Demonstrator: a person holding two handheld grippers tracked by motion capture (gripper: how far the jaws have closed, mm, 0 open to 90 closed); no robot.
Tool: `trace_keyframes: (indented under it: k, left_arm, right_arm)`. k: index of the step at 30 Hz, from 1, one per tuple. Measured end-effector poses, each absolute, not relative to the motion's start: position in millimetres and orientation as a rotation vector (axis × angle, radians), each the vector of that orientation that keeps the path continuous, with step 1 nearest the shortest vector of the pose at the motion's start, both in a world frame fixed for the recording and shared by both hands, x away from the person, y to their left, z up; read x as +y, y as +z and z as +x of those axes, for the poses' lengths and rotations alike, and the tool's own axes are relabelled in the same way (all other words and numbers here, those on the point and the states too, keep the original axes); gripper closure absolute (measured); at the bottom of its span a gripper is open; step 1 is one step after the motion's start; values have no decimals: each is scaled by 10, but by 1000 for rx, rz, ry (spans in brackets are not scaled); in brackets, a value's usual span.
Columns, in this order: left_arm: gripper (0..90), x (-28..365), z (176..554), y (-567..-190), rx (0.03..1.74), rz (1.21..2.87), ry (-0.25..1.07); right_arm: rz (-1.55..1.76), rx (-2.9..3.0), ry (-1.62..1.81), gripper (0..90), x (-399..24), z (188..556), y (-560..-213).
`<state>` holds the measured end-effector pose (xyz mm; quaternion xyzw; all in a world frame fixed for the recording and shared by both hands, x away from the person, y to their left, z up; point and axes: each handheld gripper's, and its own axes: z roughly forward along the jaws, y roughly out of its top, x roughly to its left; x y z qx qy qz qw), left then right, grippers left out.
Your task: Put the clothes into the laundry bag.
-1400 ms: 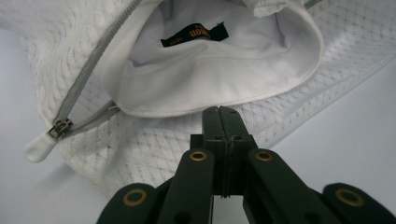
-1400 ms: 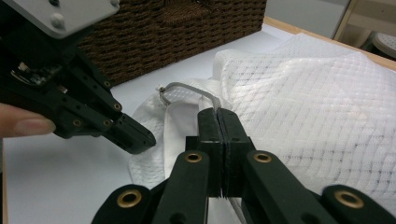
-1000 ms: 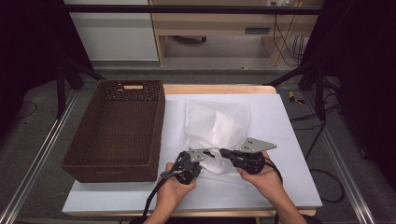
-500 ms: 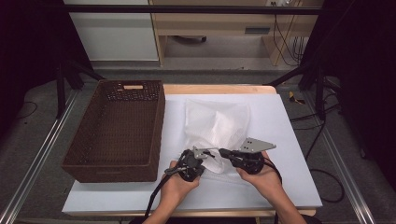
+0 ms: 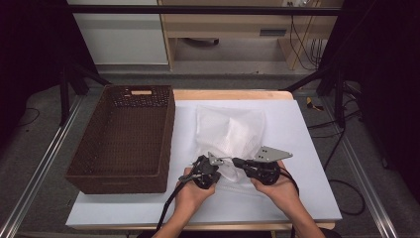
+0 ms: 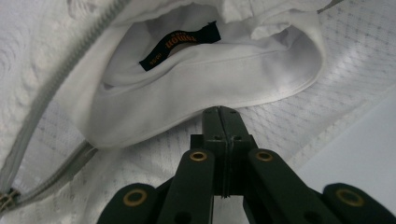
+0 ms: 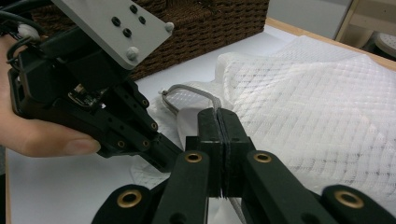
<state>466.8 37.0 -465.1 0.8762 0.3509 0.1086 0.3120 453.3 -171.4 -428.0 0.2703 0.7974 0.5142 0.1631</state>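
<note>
A white quilted jacket (image 5: pixel 229 136) is spread on the white table (image 5: pixel 317 198), to the right of a brown woven basket (image 5: pixel 124 141), with its collar end towards the person. In the left gripper view the collar (image 6: pixel 205 88) is seen turned open, with a black label (image 6: pixel 180 44) inside and a grey zipper (image 6: pixel 70 70) running along the edge.

The left gripper (image 5: pixel 209 159) is held at the near edge of the garment, and its jaws are closed flat against each other; the tip sits at the collar rim, but whether a fold of cloth is pinched there cannot be told. The right gripper (image 5: pixel 235 161) is placed just beside it, jaws also pressed together. In the right gripper view the grey zipper edge (image 7: pixel 196 93) runs into the tip, so a thin piece of it is probably caught, though this is not certain.

The step in hand is judged to be the taking of the jacket at its collar, likely for folding it or for moving it to the basket. For the next move, a firm hold on both sides must first be confirmed; then the collar should be lifted evenly, so that the cloth is not dragged or twisted.
</note>
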Motion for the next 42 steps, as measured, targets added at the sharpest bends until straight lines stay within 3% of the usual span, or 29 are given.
trace_keyframes:
  k: [42]
  left_arm:
    - [900,153,5078,-4682,957,2121,357]
  right_arm:
    - [789,2296,1435,897,-1720,4561,-4332]
